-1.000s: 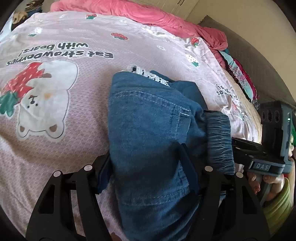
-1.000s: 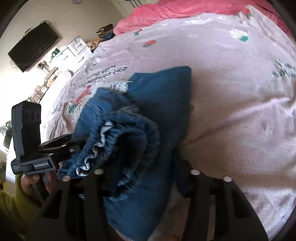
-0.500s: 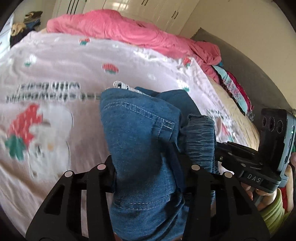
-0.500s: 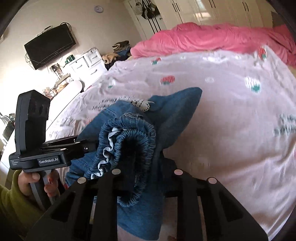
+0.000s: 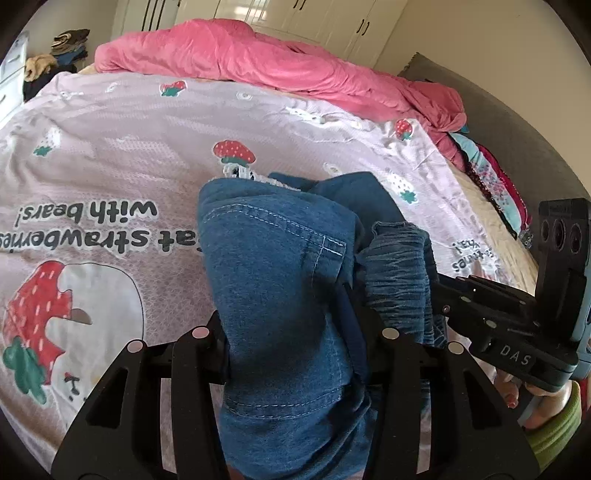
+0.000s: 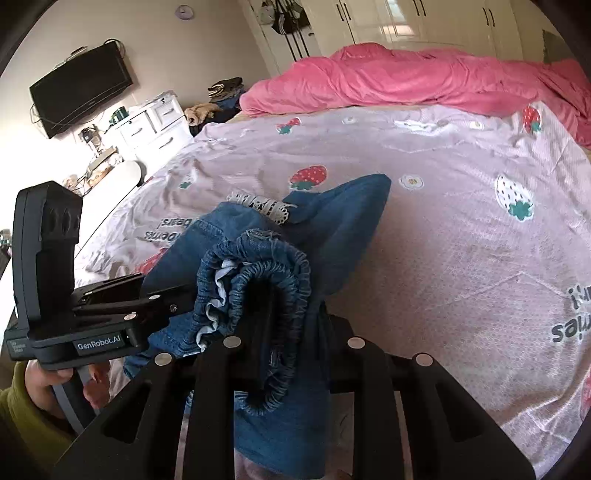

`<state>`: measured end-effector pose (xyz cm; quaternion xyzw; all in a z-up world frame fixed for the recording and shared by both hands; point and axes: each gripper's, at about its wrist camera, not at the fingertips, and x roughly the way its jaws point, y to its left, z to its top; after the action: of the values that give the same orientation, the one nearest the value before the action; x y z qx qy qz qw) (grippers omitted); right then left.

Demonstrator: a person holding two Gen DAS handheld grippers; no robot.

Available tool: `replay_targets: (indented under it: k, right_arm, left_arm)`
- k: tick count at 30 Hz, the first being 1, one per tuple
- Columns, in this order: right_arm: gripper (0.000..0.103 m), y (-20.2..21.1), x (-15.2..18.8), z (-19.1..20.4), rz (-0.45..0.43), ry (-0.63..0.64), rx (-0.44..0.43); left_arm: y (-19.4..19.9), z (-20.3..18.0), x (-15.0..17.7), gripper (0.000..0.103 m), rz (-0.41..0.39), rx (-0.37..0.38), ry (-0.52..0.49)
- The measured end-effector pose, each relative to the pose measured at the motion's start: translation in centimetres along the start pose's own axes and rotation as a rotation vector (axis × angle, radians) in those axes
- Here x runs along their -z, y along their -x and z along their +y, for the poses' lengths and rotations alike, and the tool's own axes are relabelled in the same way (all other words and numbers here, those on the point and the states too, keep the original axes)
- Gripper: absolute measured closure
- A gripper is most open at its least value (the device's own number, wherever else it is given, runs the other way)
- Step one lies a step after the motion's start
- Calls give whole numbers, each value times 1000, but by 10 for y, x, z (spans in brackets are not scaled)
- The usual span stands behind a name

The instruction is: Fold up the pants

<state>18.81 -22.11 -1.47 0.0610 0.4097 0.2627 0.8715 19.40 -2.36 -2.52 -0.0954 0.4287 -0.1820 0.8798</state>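
Note:
The folded blue denim pants (image 5: 277,258) hang bunched between both grippers, lifted off the pink strawberry bedspread (image 5: 110,155). My left gripper (image 5: 295,332) is shut on the thick denim fold, its black fingers (image 5: 221,332) pressed into the cloth. My right gripper (image 6: 291,325) is shut on the elastic waistband (image 6: 266,266), which curls over its fingers. In the left wrist view the right gripper (image 5: 443,295) reaches in from the right, held by a hand in a green sleeve. The left gripper (image 6: 166,302) enters the right wrist view from the left. A white lace hem (image 6: 258,203) peeks out at the pants' far end.
A rumpled pink duvet (image 5: 258,62) lies across the bed's far side. Colourful clothes (image 5: 491,177) are piled by the grey headboard (image 5: 498,122). A wall TV (image 6: 81,96) and a white dresser (image 6: 151,125) stand left of the bed, with wardrobes (image 6: 406,22) behind it.
Both grippers' jaws closed tighter on the denim. Both hands rose and tipped up with the pants, so more of the far bed and room shows.

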Motion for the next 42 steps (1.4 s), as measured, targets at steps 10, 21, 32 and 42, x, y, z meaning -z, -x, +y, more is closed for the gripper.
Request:
replay_targets:
  k: [10, 21, 32, 42]
  right_arm:
    - [68, -23, 14, -18, 64, -57, 42]
    - [37, -26, 28, -18, 77, -17, 192]
    - [16, 14, 37, -12, -12, -9, 227]
    - [5, 57, 50, -1, -95, -26, 236]
  left_arm:
    - [-15, 15, 10, 62, 34, -18, 19]
    - [-18, 22, 22, 41, 38, -56, 29]
    - [15, 20, 32, 25, -6, -80, 43]
    - [67, 11, 49, 10, -82, -100, 42]
